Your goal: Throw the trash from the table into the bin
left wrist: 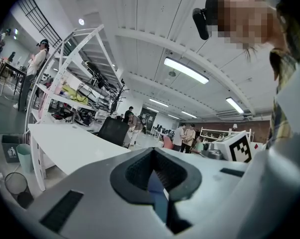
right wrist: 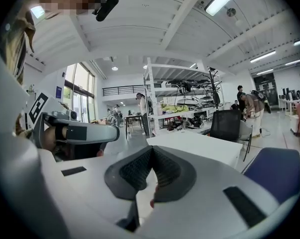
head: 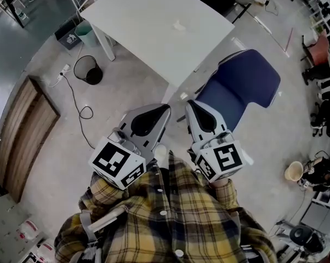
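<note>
Seemingly, the left gripper (head: 165, 108) and right gripper (head: 190, 103) have jaws together, empty.

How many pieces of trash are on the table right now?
1: a small pale scrap on the white table, right of its middle. The table's far edge is cut off.

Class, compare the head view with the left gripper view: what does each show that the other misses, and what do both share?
Only the head view: a small pale scrap of trash, and a wooden panel on the floor. Only the left gripper view: a tall shelving rack, ceiling lights and people standing far off. Both: the white table, the black wire bin on the floor beside it, and the left gripper, shut and empty.
</note>
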{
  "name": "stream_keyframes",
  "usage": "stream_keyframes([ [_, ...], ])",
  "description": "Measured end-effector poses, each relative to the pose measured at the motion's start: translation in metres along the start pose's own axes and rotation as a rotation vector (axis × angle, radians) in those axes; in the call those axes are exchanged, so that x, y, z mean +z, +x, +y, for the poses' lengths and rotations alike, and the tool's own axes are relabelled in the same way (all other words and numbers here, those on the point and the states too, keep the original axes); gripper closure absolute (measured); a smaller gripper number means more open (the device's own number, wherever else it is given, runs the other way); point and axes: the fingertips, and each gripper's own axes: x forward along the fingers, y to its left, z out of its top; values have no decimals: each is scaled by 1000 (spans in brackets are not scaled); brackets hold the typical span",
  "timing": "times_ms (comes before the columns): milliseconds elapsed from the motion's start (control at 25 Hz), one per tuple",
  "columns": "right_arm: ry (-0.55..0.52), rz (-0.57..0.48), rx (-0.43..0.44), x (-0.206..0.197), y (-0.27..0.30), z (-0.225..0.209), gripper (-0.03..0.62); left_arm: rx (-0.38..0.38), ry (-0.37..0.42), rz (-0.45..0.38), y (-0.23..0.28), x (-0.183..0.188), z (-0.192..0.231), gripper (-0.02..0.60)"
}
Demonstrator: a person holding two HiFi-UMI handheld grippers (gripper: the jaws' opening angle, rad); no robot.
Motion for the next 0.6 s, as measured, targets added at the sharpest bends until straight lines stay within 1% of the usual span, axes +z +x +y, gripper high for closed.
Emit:
stream_keyframes([
  [120, 1, 0, -3, 5, 34, 5, 595, 3, 3, -6, 0, 12, 37, 577],
  [240, 2, 1, -24, 13, 73, 4, 595, -3, 10, -1, 5, 30, 79, 577],
  [440, 13, -20, -88, 34, 143, 2, 595, -46, 41, 24, 11, 64, 153, 575],
  [600, 33, -33, -158, 44, 191, -2, 595, -78, 50, 46, 10, 82, 207, 577],
])
